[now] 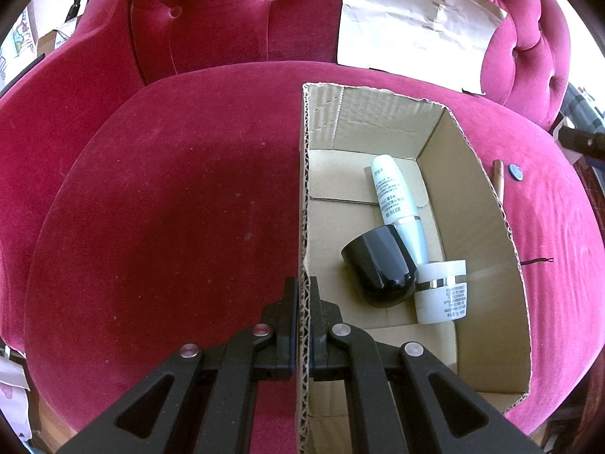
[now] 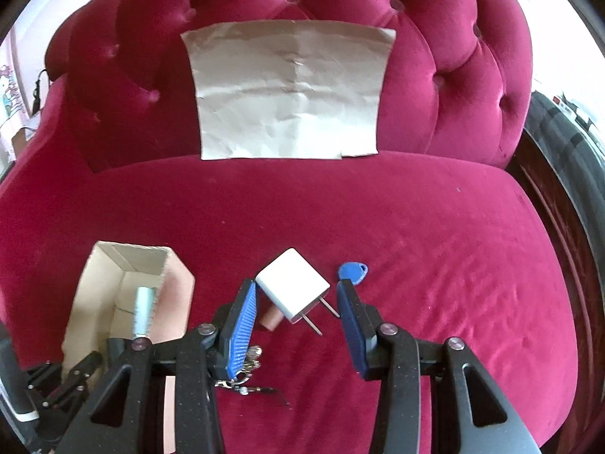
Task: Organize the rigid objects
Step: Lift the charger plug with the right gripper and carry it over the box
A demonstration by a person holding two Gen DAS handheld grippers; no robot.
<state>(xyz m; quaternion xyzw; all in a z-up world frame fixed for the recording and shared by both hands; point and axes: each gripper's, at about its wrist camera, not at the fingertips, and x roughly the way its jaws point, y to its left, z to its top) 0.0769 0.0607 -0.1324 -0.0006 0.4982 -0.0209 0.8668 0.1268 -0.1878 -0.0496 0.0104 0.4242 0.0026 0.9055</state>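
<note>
An open cardboard box (image 1: 472, 204) sits on the red velvet sofa seat (image 1: 170, 208). In it lie a pale tube (image 1: 397, 196), a black jar (image 1: 382, 268) and a white jar (image 1: 442, 291). My left gripper (image 1: 302, 317) is shut on the box's left wall. In the right wrist view the box (image 2: 102, 287) is at the lower left. My right gripper (image 2: 298, 295) is open around a white plug adapter (image 2: 293, 289) lying on the seat. A blue key fob (image 2: 353, 272) lies just beyond the right finger. A small pink-brown cylinder (image 2: 270, 319) sits under the adapter. Keys (image 2: 245, 372) lie below the left finger.
A crumpled silver-brown sheet (image 2: 291, 90) leans on the tufted sofa back. In the left wrist view a brown stick (image 1: 498, 178) and a blue disc (image 1: 515, 172) lie on the seat right of the box. A dark cord (image 1: 537, 261) lies nearby.
</note>
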